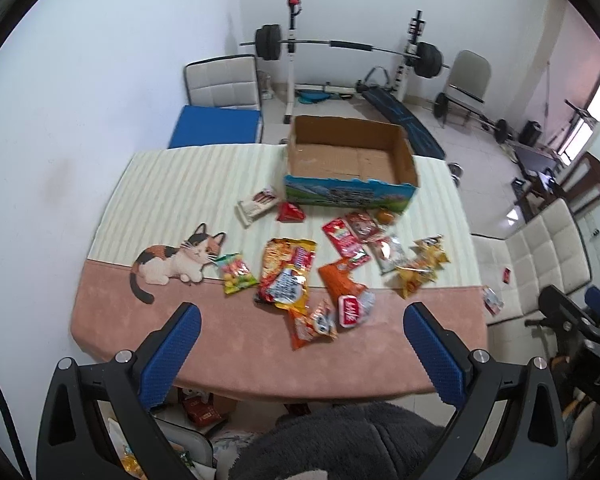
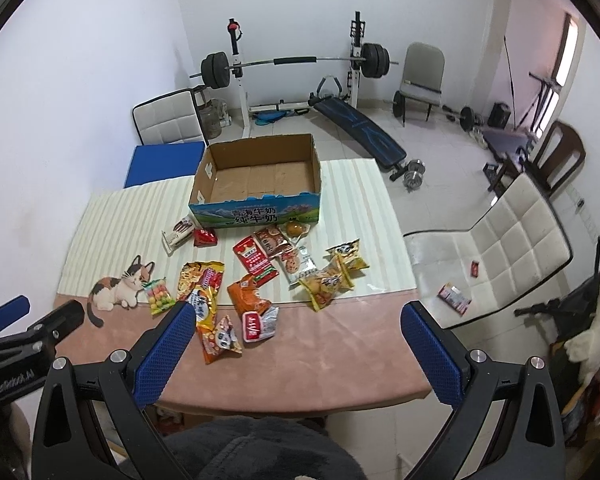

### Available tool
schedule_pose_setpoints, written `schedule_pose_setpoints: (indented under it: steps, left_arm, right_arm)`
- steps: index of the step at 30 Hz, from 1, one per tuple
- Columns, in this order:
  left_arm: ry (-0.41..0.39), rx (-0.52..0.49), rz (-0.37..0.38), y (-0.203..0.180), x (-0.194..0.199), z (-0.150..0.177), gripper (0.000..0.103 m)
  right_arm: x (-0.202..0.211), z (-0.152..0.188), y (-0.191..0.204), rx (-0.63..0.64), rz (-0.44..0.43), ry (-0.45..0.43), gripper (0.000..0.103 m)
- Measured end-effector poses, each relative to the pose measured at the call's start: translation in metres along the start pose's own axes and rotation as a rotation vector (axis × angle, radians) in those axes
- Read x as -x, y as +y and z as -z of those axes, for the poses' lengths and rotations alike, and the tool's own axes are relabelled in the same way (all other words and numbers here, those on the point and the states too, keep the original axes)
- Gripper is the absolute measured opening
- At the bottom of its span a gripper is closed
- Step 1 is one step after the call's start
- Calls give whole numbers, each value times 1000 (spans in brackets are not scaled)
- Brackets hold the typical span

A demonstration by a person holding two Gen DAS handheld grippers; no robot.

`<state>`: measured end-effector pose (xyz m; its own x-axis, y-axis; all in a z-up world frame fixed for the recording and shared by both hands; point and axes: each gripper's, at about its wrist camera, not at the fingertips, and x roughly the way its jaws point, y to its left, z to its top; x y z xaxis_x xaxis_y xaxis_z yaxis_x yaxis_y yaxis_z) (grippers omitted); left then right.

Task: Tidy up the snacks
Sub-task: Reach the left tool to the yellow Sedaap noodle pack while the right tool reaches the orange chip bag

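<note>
Empty cardboard box [image 2: 256, 184] at 12 o'clock, snack packets [image 2: 260, 280] scattered before it, left gripper [image 1: 300, 320] apart, right gripper [image 2: 296, 318] apart, both holding nothing.

Table [image 2: 320, 360] in foreground. Cardboard box [image 2: 256, 184] on table's far side. Snack packets [image 2: 260, 280] scattered on table in front of box. Chair [image 2: 496, 248] right of table, small packet [image 2: 454, 298] on its seat. Weight bench [image 2: 300, 64] behind table, against far wall.
</note>
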<state>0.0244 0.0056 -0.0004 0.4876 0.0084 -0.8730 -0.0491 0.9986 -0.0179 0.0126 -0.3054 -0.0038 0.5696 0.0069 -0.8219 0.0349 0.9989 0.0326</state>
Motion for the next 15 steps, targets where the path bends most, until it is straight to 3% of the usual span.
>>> schedule_pose_setpoints:
  steps: [7,13,15]
  left_arm:
    - [89,55,-33,44,-72,-11,103]
    - [299,115,7,75,-170,-9,103]
    - [334,126,7,76,-195,-9,103]
  right_arm:
    - [-88,-1,15,-48,-22,129,103]
    - [-208,19,38,-4,-58,323,103]
    - [-246,26,45,12,-70,385,103]
